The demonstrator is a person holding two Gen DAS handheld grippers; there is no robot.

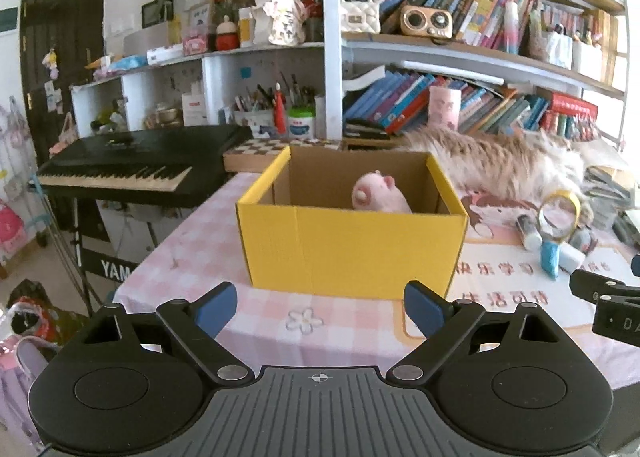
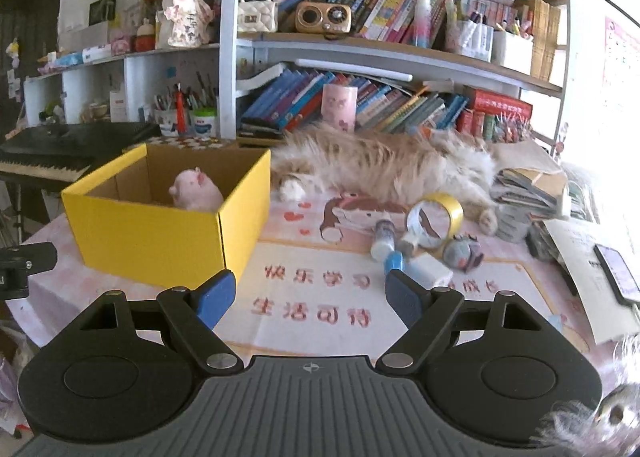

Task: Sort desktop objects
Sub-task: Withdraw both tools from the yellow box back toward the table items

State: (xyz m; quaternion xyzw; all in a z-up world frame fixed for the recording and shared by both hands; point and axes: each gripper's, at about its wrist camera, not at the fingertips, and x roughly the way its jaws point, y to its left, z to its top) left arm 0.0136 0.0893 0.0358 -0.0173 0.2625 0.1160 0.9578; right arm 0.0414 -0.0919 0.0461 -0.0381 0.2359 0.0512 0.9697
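Observation:
A yellow cardboard box (image 1: 352,249) (image 2: 160,245) stands open on the pink table, with a pink plush pig (image 1: 380,195) (image 2: 196,191) inside it. My left gripper (image 1: 320,307) is open and empty just in front of the box. My right gripper (image 2: 310,295) is open and empty too, over the printed mat to the right of the box. Ahead of it lie a yellow tape roll (image 2: 436,219) (image 1: 560,213), a white glue bottle (image 2: 382,243), a blue-and-white item (image 2: 424,271) and a small grey plush (image 2: 464,251).
A long-haired cat (image 2: 392,165) (image 1: 500,161) lies across the back of the table. Stacked papers (image 2: 524,187) and a dark phone (image 2: 616,273) sit at the right. A keyboard piano (image 1: 132,165) stands left of the table. Bookshelves fill the back wall.

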